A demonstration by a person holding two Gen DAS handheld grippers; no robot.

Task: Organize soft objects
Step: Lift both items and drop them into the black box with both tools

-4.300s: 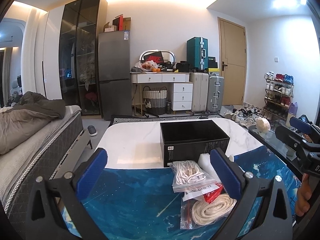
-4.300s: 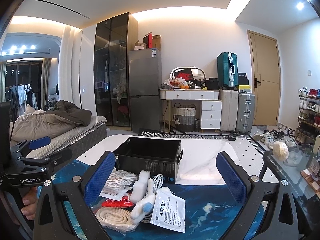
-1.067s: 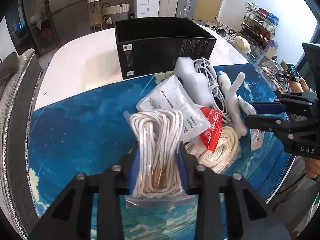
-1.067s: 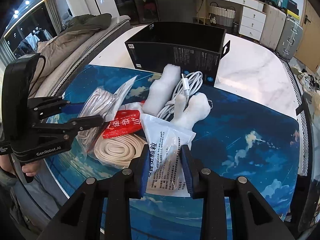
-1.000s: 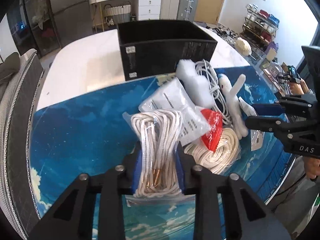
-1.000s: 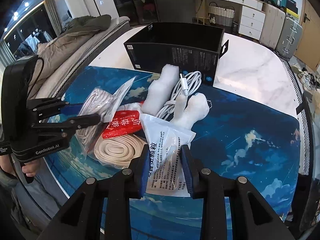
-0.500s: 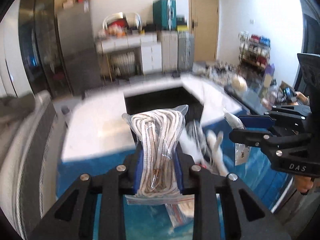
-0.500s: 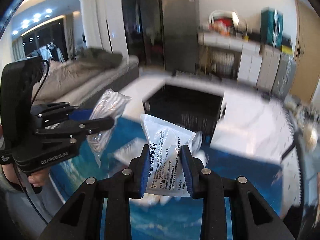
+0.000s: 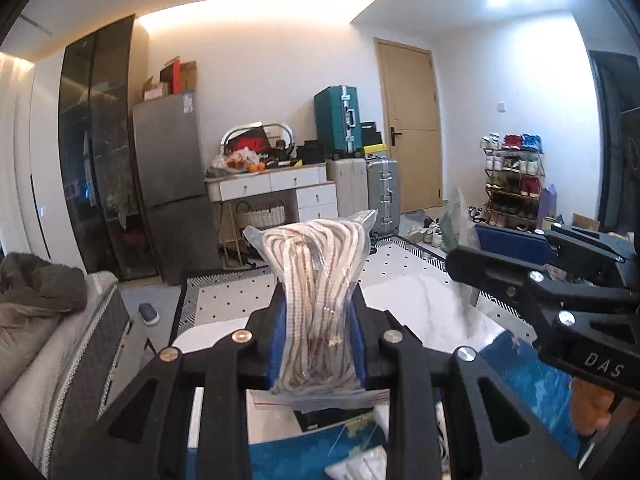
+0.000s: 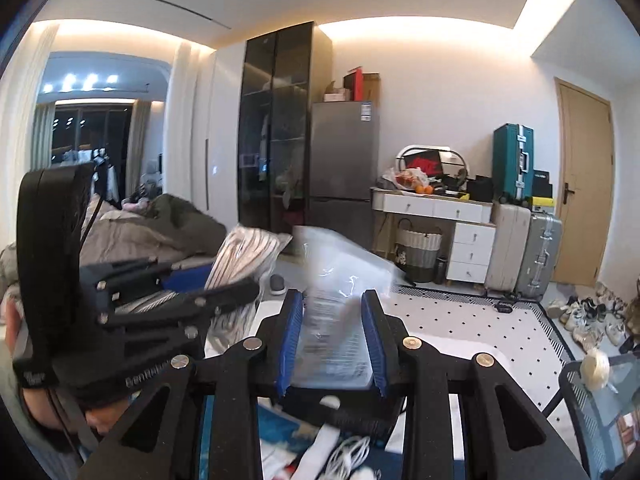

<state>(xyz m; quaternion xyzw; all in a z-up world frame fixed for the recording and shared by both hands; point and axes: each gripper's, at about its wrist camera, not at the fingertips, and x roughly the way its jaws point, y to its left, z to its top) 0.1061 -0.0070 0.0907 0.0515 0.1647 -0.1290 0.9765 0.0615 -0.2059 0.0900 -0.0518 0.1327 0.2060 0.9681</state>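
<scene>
Faintly, right gripper (image 9: 468,258) reads "DAS"

my left claw (image 9: 318,344) has the bag of cord (image 9: 318,280) pinched between its fingers, standing upright above the table (image 9: 420,300). to its right, at about the same height, my right claw (image 10: 331,344) pinches the printed pouch (image 10: 340,300); from that side the left claw and its bag sit just to the left. below both, on the mat (image 9: 532,376), lie the box (image 10: 348,412) and, nearer me, a coiled cable (image 10: 348,456). behind the table stand the fridge (image 9: 172,184) at left, the desk (image 9: 276,184) in the middle, suitcases (image 9: 368,192) and the door (image 9: 408,128) to the right. the bed (image 9: 48,320) lies at far left.
</scene>
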